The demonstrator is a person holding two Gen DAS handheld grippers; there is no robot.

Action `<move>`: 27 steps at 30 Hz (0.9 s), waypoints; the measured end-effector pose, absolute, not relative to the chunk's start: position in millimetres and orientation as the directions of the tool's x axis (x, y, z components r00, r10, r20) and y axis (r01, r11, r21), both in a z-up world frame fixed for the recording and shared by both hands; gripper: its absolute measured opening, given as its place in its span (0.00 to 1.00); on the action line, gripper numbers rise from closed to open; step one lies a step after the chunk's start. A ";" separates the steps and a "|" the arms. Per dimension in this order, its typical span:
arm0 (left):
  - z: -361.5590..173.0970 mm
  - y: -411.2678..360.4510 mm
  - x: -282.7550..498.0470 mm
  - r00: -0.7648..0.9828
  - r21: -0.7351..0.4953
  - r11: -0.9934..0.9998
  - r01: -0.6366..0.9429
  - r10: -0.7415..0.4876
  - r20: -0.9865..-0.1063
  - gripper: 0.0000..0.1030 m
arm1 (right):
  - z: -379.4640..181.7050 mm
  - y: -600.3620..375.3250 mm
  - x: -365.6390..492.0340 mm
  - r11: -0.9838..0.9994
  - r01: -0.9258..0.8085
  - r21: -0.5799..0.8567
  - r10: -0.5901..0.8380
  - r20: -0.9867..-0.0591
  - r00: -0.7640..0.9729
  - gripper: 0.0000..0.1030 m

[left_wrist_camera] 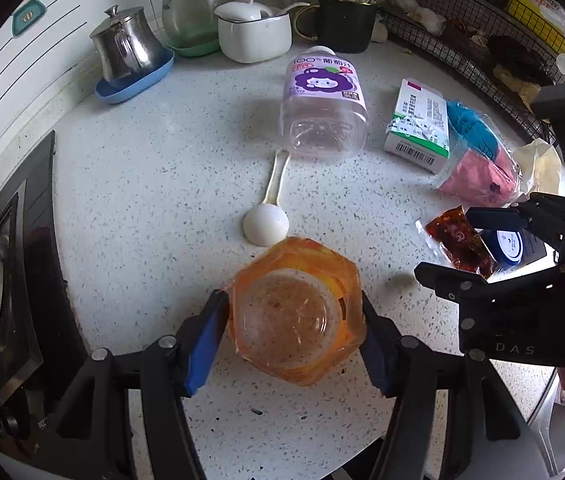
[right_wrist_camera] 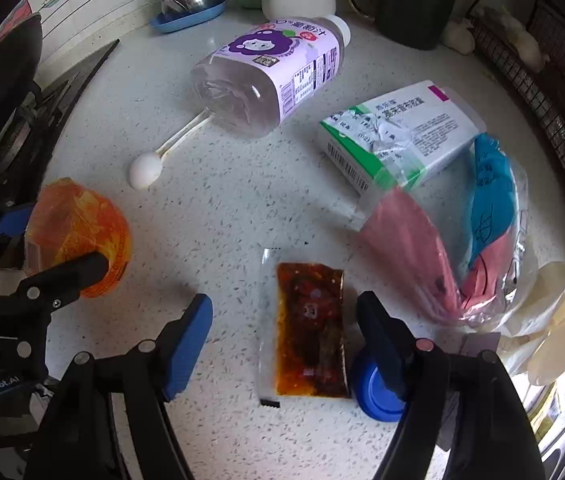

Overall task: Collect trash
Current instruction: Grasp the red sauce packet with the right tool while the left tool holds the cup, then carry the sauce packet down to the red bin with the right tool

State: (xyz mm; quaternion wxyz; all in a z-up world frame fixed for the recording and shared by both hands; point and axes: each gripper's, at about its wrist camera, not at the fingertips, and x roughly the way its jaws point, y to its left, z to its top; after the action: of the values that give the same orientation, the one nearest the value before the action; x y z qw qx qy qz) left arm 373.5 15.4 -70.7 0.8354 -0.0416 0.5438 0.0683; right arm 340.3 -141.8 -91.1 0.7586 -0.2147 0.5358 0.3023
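Gripping the jar (left_wrist_camera: pixel 296 322), the left tool (left_wrist_camera: pixel 294 336) waits; the right tool (right_wrist_camera: pixel 284 340), unclenched, should straddle the sachet (right_wrist_camera: pixel 308 328) squarely.

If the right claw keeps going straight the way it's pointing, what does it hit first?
Most likely the sauce packet, which lies flat on the counter between the open right claw fingers. The blue cap sits beside its right finger; depth is uncertain.
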 end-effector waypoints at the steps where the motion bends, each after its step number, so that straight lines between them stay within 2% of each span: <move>1: -69.7 15.8 373.9 0.398 0.004 0.987 -0.160 0.068 -0.915 0.58 | -92.6 -140.3 339.0 0.720 -0.694 -0.014 0.223 -0.942 0.250 0.70; 3: -69.1 16.5 373.5 0.402 0.000 0.986 -0.167 0.068 -0.913 0.58 | -94.0 -140.5 338.5 0.717 -0.696 -0.022 0.226 -0.938 0.263 0.62; 5: -69.2 17.0 370.5 0.404 -0.011 0.985 -0.171 0.060 -0.913 0.58 | -91.4 -142.7 340.9 0.714 -0.700 -0.024 0.235 -0.933 0.272 0.29; 6: -69.4 17.2 368.8 0.405 -0.018 0.985 -0.174 0.054 -0.913 0.58 | -90.8 -142.4 340.5 0.712 -0.703 -0.004 0.243 -0.937 0.252 0.21; 8: -69.2 17.3 364.0 0.408 -0.033 0.983 -0.178 0.044 -0.912 0.58 | -89.1 -145.8 337.8 0.710 -0.704 0.026 0.254 -0.942 0.221 0.12; 14: -56.8 15.2 339.7 0.433 -0.039 0.986 -0.160 0.035 -0.901 0.58 | -71.0 -149.5 315.5 0.729 -0.684 0.035 0.276 -0.929 0.246 0.07; 27: -36.6 39.6 232.9 0.467 -0.054 0.988 -0.147 0.022 -0.884 0.58 | -39.6 -148.0 204.9 0.769 -0.636 0.060 0.295 -0.917 0.270 0.06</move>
State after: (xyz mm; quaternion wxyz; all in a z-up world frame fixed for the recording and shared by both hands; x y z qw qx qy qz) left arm 232.9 39.6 -36.6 0.8543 -0.0611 0.5138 0.0495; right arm 204.9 -148.0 -39.6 0.7801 -0.1625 0.5253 0.2985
